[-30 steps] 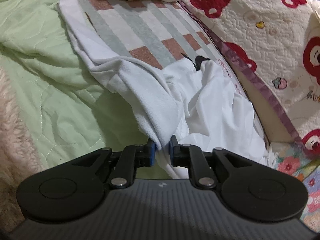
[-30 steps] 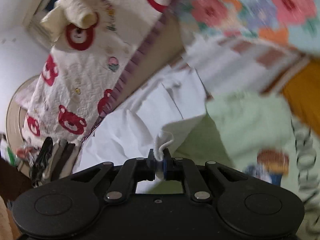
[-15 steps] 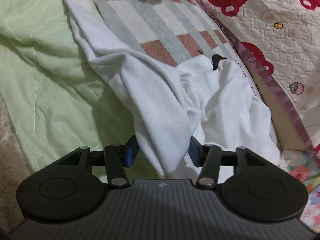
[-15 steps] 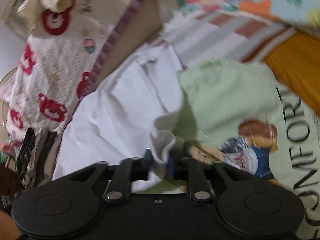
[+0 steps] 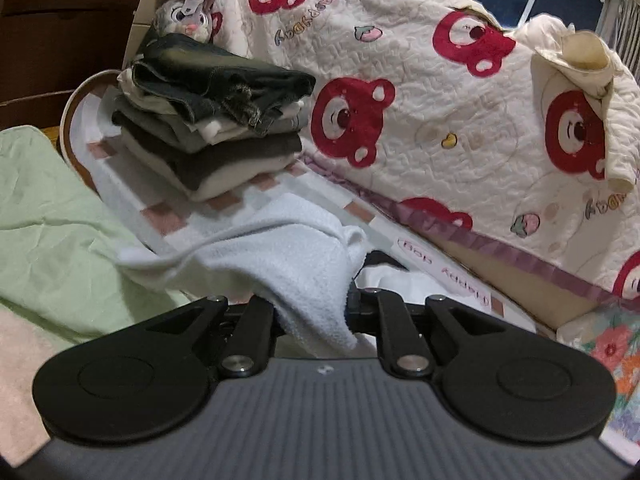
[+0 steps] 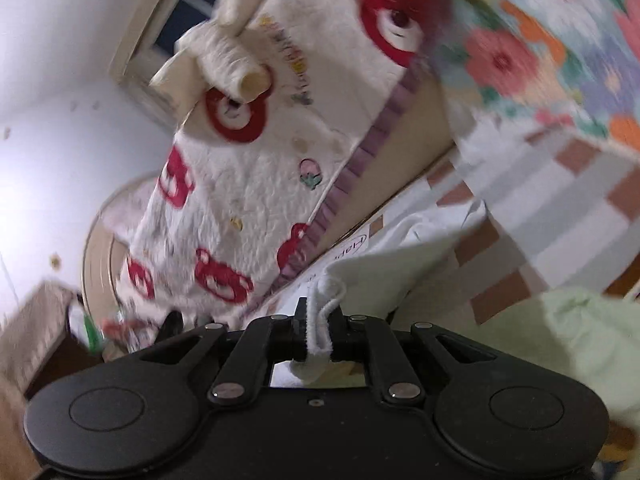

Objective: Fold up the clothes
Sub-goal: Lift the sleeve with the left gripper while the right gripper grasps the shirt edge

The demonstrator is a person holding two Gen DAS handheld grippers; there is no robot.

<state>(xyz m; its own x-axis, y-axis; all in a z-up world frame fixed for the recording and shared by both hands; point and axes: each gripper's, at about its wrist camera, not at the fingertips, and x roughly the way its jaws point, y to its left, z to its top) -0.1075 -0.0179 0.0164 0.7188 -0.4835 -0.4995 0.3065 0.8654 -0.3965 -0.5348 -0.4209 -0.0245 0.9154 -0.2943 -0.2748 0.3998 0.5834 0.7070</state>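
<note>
White garment drapes between the spread left gripper; the right gripper pinches its hem on the bed.

A white fleecy garment drapes loosely between the spread fingers of the left gripper, not pinched. Behind it a stack of folded clothes sits on the checked bed sheet, beside a red-bear quilt and a green blanket.
</note>
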